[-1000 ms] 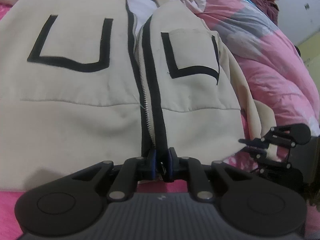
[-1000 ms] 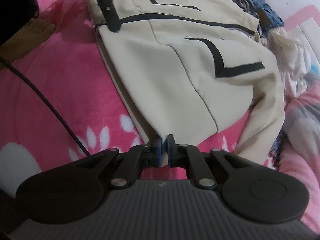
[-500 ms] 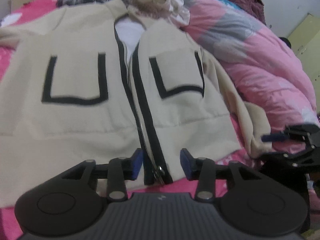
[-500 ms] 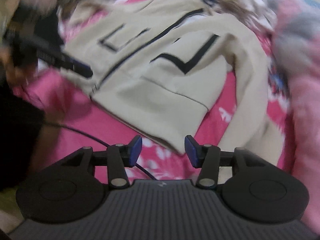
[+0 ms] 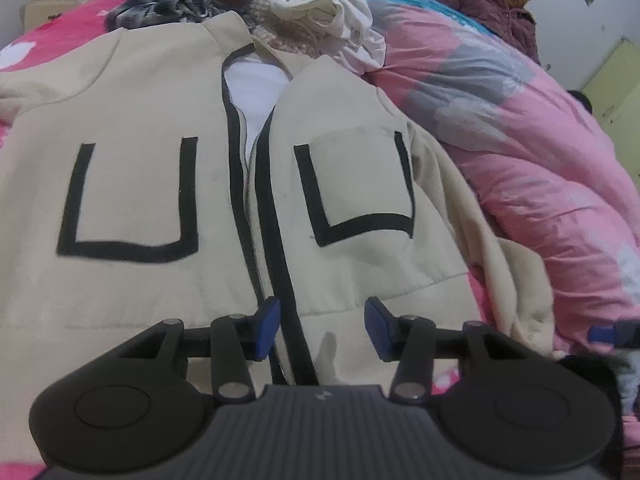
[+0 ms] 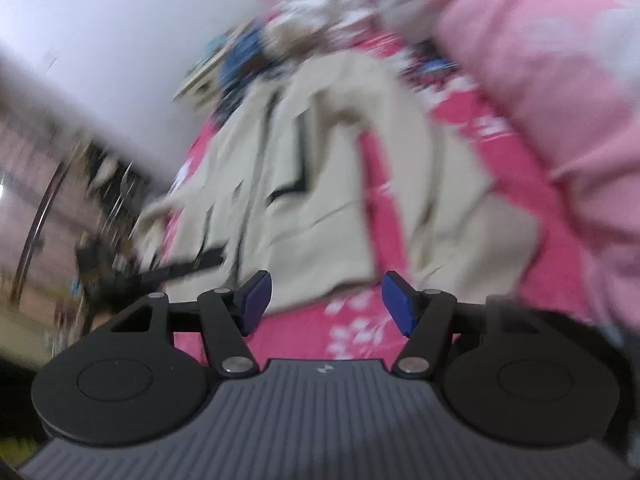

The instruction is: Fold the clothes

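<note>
Jacket (image 5: 168, 200) spread flat, zipper up. Left gripper (image 5: 322, 326), right gripper (image 6: 326, 300) gaping, empty; careless pinch near hem risks bunching.

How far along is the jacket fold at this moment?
Done: the cream jacket lies spread flat, front up, on the pink bedspread. In hand: nothing; left tool and right tool are both open and empty. Left: every fold; sleeves and body remain unfolded.
</note>
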Available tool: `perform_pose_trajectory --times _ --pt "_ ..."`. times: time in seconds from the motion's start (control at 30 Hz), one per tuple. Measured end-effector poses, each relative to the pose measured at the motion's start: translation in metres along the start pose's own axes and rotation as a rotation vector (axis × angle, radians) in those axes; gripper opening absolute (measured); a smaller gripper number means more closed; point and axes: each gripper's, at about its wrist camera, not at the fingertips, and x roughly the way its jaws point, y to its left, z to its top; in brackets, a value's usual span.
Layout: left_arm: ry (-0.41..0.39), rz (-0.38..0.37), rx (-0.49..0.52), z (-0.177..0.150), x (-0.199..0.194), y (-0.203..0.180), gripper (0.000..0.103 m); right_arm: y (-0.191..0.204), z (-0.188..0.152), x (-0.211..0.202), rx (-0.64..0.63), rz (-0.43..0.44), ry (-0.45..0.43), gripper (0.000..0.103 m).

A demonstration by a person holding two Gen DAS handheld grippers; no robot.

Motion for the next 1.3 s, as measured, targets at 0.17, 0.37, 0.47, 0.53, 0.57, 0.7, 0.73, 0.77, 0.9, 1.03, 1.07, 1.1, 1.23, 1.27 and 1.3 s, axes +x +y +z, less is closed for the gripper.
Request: perform_pose_trajectory --times 0.17,0.37,0.47,0.53,0.57,0.7,0.73,0.77,0.9,1.03,1.07,1.1,1.23,1.27,1.3 --pt "0.019 0.019 0.044 -0.001 0.017 -0.002 0.046 0.000 0.031 0.032 0.004 -0.014 0.033 0.061" --pt "0.015 0.030 0.058 0.001 0.011 -0.002 0.046 0.017 0.053 0.110 -0.039 -0.020 0.172 0.061" --pt "-0.027 0.009 0.082 0.014 0.003 -0.005 0.046 0.031 0.069 0.140 -0.073 0.000 0.172 0.061" --pt "-0.049 -0.011 0.096 0.026 0.006 -0.009 0.046 0.039 0.086 0.156 -0.086 0.007 0.155 0.061" --pt "-0.055 -0.020 0.104 0.033 0.010 -0.012 0.046 0.043 0.095 0.164 -0.092 0.010 0.147 0.061" --pt "-0.047 -0.045 0.114 0.051 0.040 -0.015 0.046 0.064 0.138 0.194 -0.134 0.029 0.087 0.061" --pt "-0.039 -0.053 0.111 0.053 0.049 -0.015 0.046 0.071 0.150 0.201 -0.147 0.036 0.066 0.061" --pt "-0.029 -0.064 0.103 0.053 0.057 -0.013 0.046 0.077 0.162 0.208 -0.163 0.044 0.047 0.061" --pt "0.001 -0.108 0.052 0.042 0.080 -0.004 0.046 0.118 0.207 0.256 -0.305 -0.008 0.013 0.061" --pt "-0.010 -0.165 -0.025 0.031 0.087 0.012 0.046 0.163 0.231 0.323 -0.541 -0.116 0.017 0.061" --pt "-0.016 -0.178 -0.038 0.029 0.087 0.016 0.046 0.172 0.232 0.340 -0.603 -0.155 0.018 0.061" --pt "-0.023 -0.190 -0.048 0.028 0.087 0.019 0.046 0.182 0.233 0.362 -0.673 -0.195 0.022 0.060" --pt "-0.053 -0.199 -0.050 0.022 0.083 0.021 0.046 0.191 0.239 0.436 -0.869 -0.390 0.097 0.058" --pt "-0.067 -0.195 -0.041 0.021 0.080 0.019 0.044 0.185 0.241 0.451 -0.885 -0.433 0.141 0.058" --pt "-0.097 -0.193 -0.021 0.021 0.074 0.018 0.044 0.181 0.242 0.460 -0.894 -0.461 0.170 0.054"
